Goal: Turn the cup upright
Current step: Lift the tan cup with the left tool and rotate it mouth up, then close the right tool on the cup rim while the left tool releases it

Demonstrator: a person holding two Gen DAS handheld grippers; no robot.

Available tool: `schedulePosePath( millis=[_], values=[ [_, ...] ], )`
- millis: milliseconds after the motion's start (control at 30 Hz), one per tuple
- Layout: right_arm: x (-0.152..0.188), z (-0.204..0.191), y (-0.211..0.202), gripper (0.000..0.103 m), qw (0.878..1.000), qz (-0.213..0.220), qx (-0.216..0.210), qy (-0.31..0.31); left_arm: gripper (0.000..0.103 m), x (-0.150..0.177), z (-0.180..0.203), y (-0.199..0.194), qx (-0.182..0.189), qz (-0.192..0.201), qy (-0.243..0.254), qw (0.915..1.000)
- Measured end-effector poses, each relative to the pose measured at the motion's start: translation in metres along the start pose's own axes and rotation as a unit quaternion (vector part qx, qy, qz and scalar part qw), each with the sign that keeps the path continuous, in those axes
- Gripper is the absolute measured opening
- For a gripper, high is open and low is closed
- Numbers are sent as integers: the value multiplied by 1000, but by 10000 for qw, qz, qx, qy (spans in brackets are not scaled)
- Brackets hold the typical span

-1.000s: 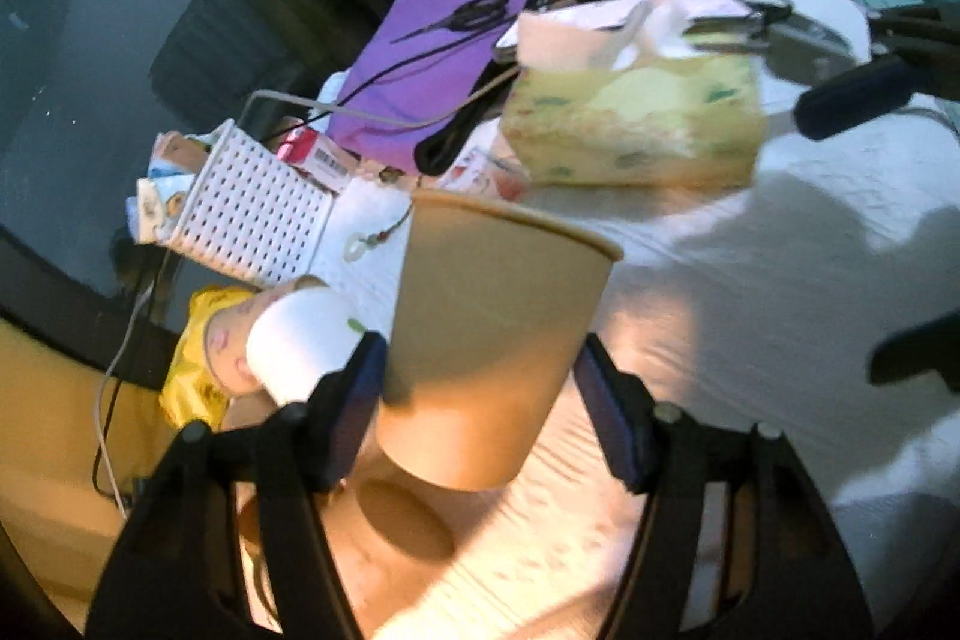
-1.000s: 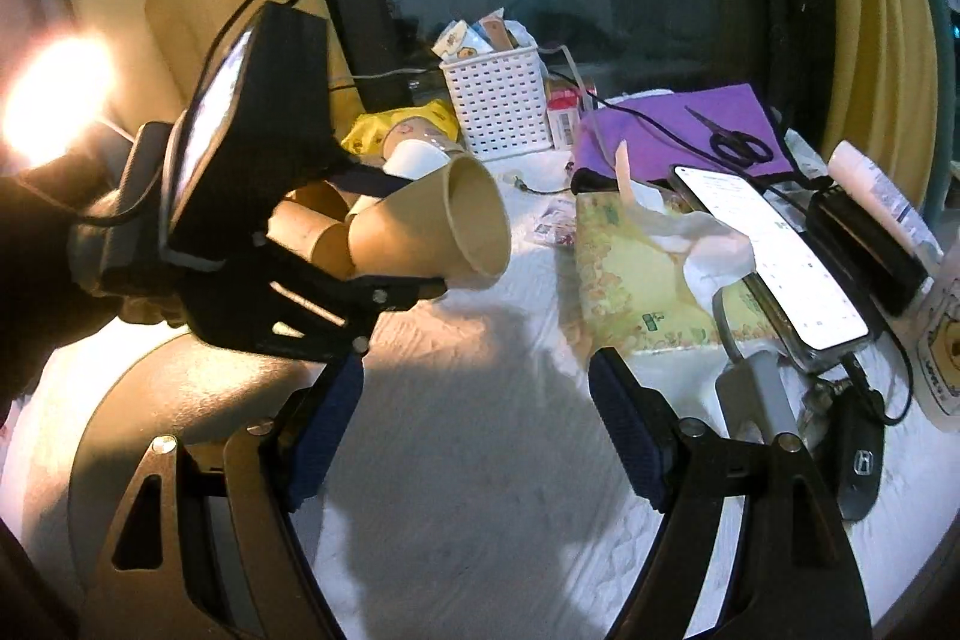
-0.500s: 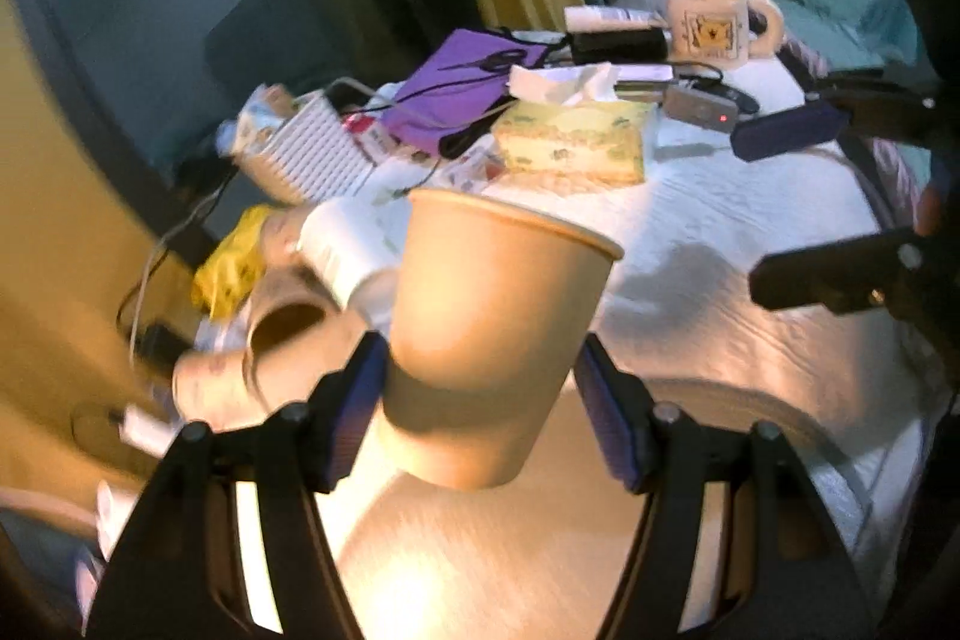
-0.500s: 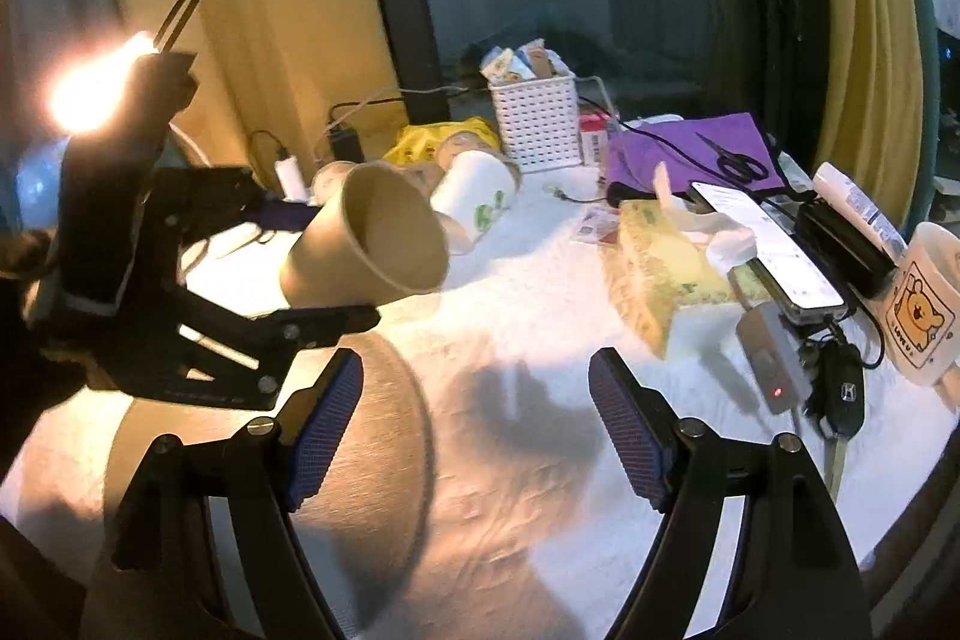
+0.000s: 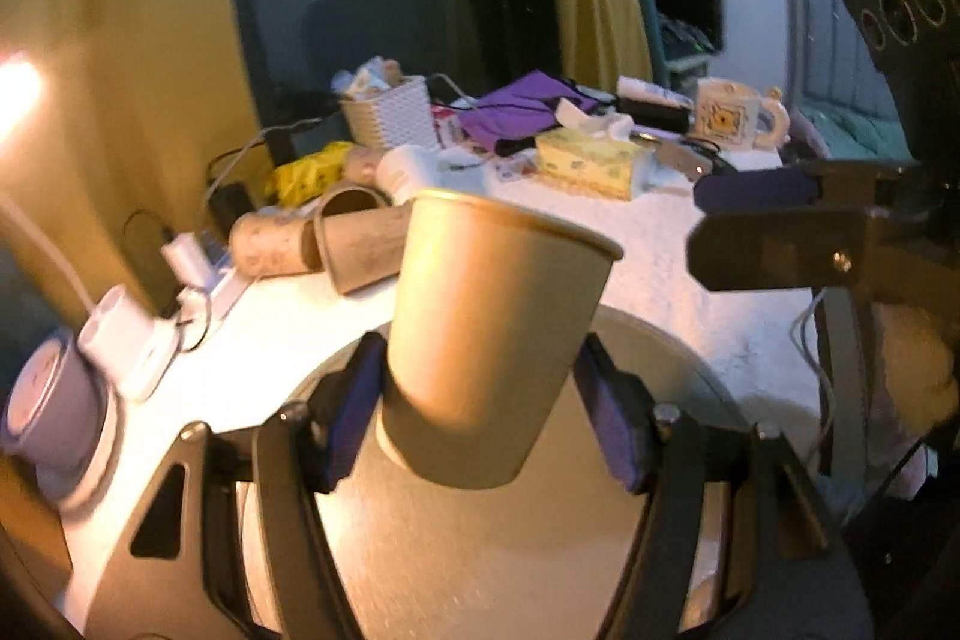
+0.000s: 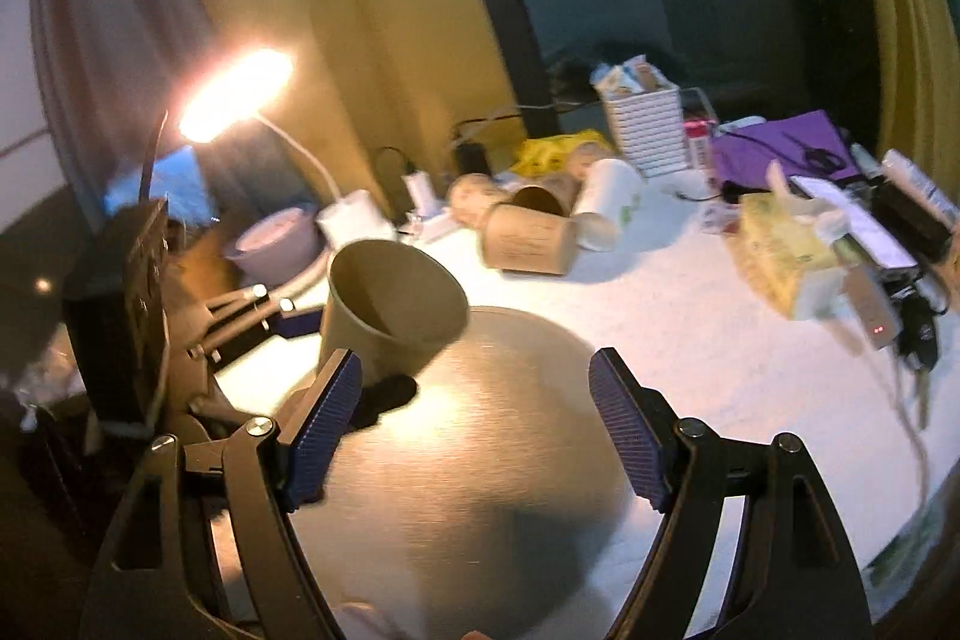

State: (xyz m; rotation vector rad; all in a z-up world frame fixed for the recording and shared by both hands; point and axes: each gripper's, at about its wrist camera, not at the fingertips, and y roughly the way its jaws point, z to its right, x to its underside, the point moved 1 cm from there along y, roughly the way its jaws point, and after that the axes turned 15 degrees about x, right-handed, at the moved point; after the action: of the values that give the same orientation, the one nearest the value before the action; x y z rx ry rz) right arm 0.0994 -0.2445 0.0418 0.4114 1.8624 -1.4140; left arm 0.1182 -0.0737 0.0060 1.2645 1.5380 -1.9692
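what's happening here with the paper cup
The left gripper is shut on a brown paper cup, holding it mouth-up but tilted over a round metal tray. Whether its base touches the tray is unclear. The right gripper is open and holds nothing, beside the cup. More paper cups lie on their sides further back on the white table.

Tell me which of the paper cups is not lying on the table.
The plain brown cup held in the left gripper, mouth up, above the round metal plate. The other cups lie on their sides by the white basket.
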Motion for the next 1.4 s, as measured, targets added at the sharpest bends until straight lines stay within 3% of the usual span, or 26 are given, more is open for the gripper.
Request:
schedulePosePath(
  millis=[200, 300, 600, 900, 1033, 1267, 1400],
  values=[
    [0, -10, -3, 85, 9979, -101, -628, 120, 65, 22, 11, -21, -209, 420, -681, 9966],
    [2, -15, -4, 85, 9957, -235, -883, 148, 65, 34, 17, -26, -116, 551, -966, 9937],
    [15, -26, -10, 86, 9909, -426, -1230, 327, 65, 48, 48, -46, 108, 916, -655, 9936],
    [27, -53, -15, 86, 9901, -523, -1293, 128, 65, 51, 59, -62, 476, 1082, -317, 9925],
    [26, -59, -5, 67, 9896, -609, -1301, 70, 65, 55, 57, -65, 535, 1103, -290, 9920],
    [22, -63, 13, 66, 9907, -653, -1188, -95, 66, 59, 45, -56, 596, 826, -400, 9940],
    [16, -61, 22, 66, 9944, -476, -931, -170, 66, 66, 30, -49, 686, 602, -727, 9932]
  ],
)
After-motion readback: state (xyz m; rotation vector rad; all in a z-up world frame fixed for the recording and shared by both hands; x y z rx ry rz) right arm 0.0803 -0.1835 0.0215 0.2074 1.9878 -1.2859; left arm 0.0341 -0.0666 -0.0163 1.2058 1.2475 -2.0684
